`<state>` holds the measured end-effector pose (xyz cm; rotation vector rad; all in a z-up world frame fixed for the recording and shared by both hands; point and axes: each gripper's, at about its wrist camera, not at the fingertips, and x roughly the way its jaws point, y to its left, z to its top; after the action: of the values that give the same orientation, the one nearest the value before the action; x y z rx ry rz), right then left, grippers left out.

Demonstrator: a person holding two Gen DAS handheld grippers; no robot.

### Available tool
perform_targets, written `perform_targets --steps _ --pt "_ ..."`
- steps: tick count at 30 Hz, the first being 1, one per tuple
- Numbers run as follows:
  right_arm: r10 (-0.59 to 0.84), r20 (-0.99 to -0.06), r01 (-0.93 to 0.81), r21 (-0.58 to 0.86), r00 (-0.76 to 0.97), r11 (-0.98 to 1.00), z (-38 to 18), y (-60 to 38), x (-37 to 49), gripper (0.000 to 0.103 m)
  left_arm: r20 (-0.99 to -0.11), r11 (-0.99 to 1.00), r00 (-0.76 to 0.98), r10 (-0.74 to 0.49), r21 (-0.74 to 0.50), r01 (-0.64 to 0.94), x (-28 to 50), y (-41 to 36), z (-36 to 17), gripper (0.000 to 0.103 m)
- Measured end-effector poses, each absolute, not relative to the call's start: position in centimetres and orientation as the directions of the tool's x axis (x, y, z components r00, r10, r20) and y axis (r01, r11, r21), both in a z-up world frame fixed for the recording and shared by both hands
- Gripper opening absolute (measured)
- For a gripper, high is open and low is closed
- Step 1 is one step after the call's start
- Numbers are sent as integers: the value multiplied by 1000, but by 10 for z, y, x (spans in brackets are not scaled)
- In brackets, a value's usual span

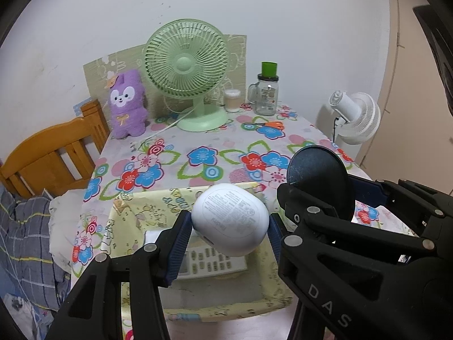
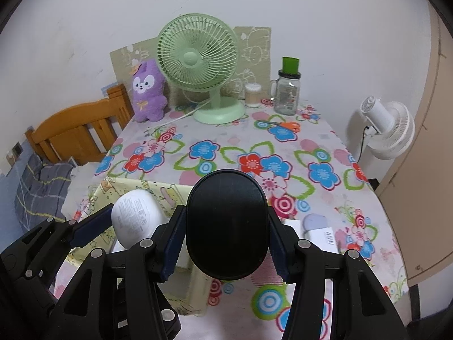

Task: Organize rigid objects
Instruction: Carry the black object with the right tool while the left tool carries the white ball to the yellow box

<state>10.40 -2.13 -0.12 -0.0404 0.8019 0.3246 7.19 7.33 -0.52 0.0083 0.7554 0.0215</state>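
1. While the left gripper clamps a white rounded case between its blue pads, the case hangs above a pale yellow fabric box at the near edge of the table.
2. Inside that box lies a white remote control, directly under the case.
3. Just to the right, the right gripper grips a black oval case on both sides; it is held above the box's right wall.
4. Near the table's near right corner, on the flowered cloth, lie a small lilac device and a white box, touching or nearly so.
5. Along the far edge stand a purple plush toy, a green desk fan, a small lidded cup and a glass jar with a green cap.
6. Orange-handled scissors lie in front of the jar.
7. Beyond the right edge stands a white fan.
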Motion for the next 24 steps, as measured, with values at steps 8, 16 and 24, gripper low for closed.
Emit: perform_targets --steps 8,16,24 --pt "285 -721 -326 86 631 941 -7 1 112 57 -692 999 721 37 14 -38 77 94 -11 57" --pt "298 -739 -354 86 604 931 -18 24 121 57 -710 998 702 52 11 -63 83 114 -22 57" --pt "294 -760 -374 71 580 925 -33 45 132 57 -730 997 680 67 23 -73 90 129 -35 57"
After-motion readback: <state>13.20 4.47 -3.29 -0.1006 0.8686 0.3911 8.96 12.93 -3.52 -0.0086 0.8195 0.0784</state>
